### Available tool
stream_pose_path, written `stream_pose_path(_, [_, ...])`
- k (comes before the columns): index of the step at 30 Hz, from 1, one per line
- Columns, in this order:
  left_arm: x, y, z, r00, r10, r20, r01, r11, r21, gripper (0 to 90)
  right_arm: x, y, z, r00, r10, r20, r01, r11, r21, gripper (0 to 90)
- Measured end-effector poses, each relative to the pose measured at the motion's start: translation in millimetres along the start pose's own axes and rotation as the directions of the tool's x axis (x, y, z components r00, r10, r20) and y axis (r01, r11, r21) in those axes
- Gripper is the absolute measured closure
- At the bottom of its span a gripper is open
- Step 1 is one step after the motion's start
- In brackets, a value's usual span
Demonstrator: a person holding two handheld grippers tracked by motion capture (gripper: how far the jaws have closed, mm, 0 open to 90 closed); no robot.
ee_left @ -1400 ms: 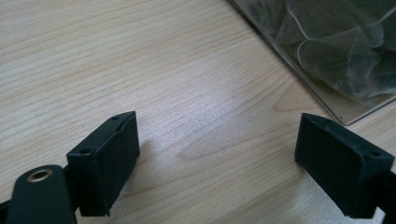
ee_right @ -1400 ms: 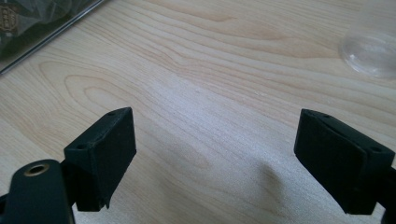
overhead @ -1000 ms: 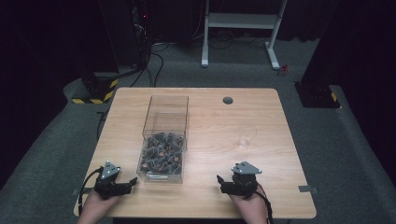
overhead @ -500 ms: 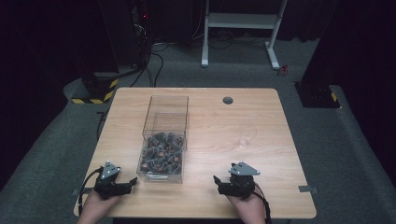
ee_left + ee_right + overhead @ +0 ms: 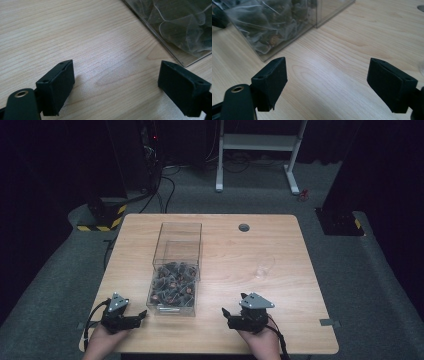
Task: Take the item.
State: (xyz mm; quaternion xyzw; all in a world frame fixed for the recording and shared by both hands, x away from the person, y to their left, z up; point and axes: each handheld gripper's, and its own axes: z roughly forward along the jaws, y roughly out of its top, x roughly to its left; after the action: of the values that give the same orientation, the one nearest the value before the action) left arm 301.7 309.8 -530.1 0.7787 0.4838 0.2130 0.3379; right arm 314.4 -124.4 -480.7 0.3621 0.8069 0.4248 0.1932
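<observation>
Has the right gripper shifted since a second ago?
Yes. The right gripper has edged left toward the clear box, narrowing the gap of bare table between them; its fingers stand open.

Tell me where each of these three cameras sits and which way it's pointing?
High view: above the table's near edge, looking forward and down; both hands show, with left gripper and right gripper.
Left gripper view: rides that gripper, facing tabletop.
Right gripper view: rides that gripper, likewise.
All share the clear box of packets.
</observation>
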Motion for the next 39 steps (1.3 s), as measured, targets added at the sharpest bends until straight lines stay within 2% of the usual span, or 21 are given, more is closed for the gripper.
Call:
stream_pose_path(5, [0.1,-0.1,0.0,1.0000,0.005,-0.006,-0.005,1.0000,-0.003,14.2,14.1,11.8,-4.4,0.9985,-0.045,-0.029,0.045,0.999,-0.023,17.8])
stream_pose_path(7, [0.1,-0.1,0.0,1.0000,0.005,-0.006,-0.005,1.0000,-0.002,14.2,15.5,14.7,-4.6,0.9978,-0.057,-0.034,0.056,0.998,-0.030,17.8])
stream_pose_path(13, [-0.5,-0.2,0.2,1.0000,-0.005,-0.001,0.005,1.0000,-0.004,14.3,26.7,31.2,-3.0,0.9946,-0.067,-0.079,0.064,0.997,-0.049,19.6])
stream_pose_path(39, [-0.4,-0.3,0.1,1.0000,-0.004,0.000,0.004,1.0000,-0.004,14.3,53.1,65.4,15.3,0.9825,-0.103,-0.155,0.089,0.991,-0.097,25.0])
